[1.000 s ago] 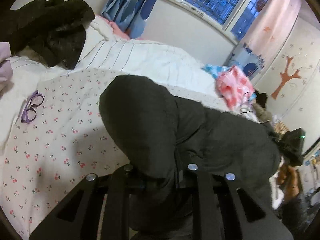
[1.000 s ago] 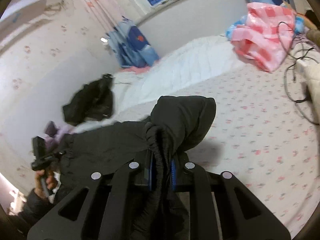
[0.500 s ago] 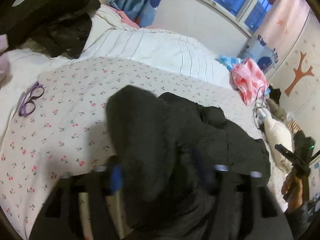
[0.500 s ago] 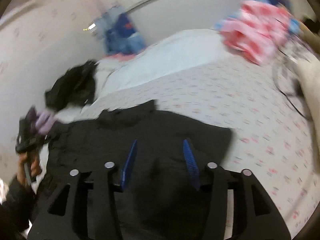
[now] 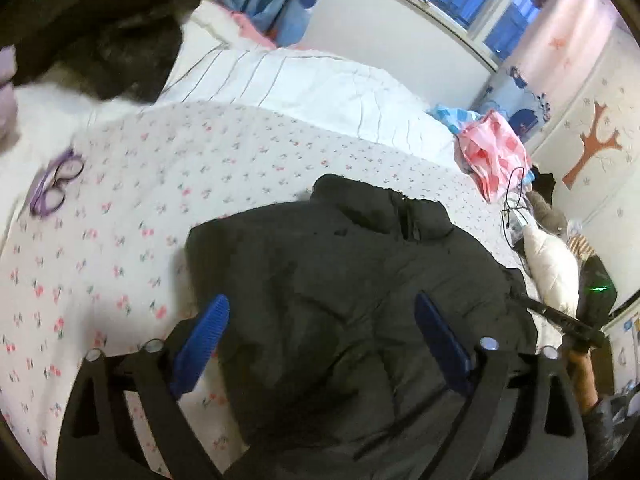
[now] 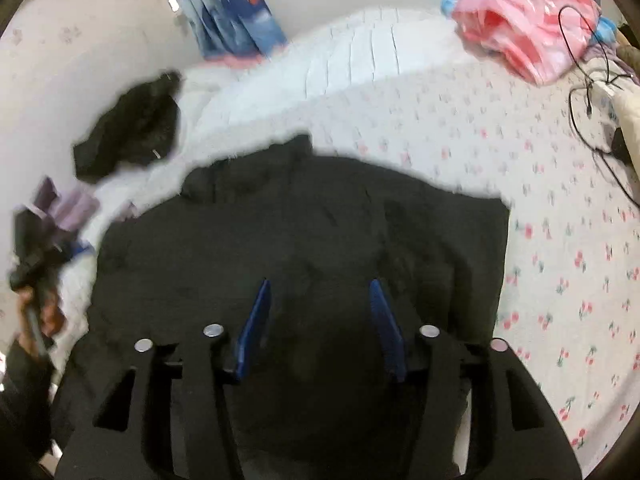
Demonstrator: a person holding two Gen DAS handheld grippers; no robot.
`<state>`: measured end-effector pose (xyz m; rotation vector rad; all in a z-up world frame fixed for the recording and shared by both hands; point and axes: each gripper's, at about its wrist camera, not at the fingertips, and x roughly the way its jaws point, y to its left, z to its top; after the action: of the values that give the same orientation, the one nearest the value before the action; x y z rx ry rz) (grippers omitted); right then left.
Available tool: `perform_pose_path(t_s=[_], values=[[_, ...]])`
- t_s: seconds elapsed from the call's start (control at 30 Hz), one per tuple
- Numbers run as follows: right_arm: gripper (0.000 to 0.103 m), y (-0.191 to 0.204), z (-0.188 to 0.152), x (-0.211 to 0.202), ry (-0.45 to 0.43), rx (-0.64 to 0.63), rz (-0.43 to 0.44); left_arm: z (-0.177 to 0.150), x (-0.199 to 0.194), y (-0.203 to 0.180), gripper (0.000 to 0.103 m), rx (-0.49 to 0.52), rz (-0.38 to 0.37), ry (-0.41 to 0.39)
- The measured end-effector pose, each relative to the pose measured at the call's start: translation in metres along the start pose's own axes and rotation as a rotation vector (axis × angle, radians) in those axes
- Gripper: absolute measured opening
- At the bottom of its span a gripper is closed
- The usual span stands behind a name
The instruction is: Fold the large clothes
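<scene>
The dark padded jacket [image 5: 360, 300] has just been let go: a second ago its bunched fabric was pinched in both grippers, and now the left gripper [image 5: 322, 344] is spread wide and the right gripper [image 6: 320, 320] half spread, jaws just opened, nothing pressed between the blue pads, the jacket laid flat on the cherry-print bed sheet [image 5: 140, 200]. One fold looks finished, so a fresh edge must probably be picked next. The purple glasses [image 5: 54, 186] are seen well clear, the cable [image 6: 588, 80] and pink checked cloth [image 6: 528, 32] near the far side.
</scene>
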<state>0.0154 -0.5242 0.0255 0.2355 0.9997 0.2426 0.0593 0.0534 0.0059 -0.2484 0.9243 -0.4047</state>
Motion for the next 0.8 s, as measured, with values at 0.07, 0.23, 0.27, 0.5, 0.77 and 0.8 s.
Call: perform_pose_path(t_s=[0.07, 0.23, 0.27, 0.5, 0.77, 0.8], values=[[0.052, -0.009, -0.010, 0.033, 0.113, -0.010, -0.039, -0.006, 0.038, -0.004, 0.094, 0.024, 0.058, 0.109], [0.054, 0.000, -0.010, -0.036, -0.008, 0.013, -0.011, -0.023, 0.043, -0.004, 0.093, 0.008, 0.069, 0.194], [0.055, 0.002, -0.015, -0.048, -0.032, 0.004, -0.015, -0.023, 0.025, -0.006, 0.093, 0.012, 0.051, 0.163], [0.067, -0.018, -0.075, -0.025, 0.158, 0.071, -0.054, -0.100, 0.000, 0.019, 0.091, -0.004, 0.099, 0.390], [0.084, -0.032, -0.141, -0.150, 0.066, 0.160, 0.116, -0.149, -0.119, 0.072, 0.091, -0.090, 0.011, 0.310], [0.084, -0.039, -0.157, -0.159, 0.081, 0.195, 0.140, -0.161, -0.126, 0.081, 0.091, -0.101, -0.013, 0.334]])
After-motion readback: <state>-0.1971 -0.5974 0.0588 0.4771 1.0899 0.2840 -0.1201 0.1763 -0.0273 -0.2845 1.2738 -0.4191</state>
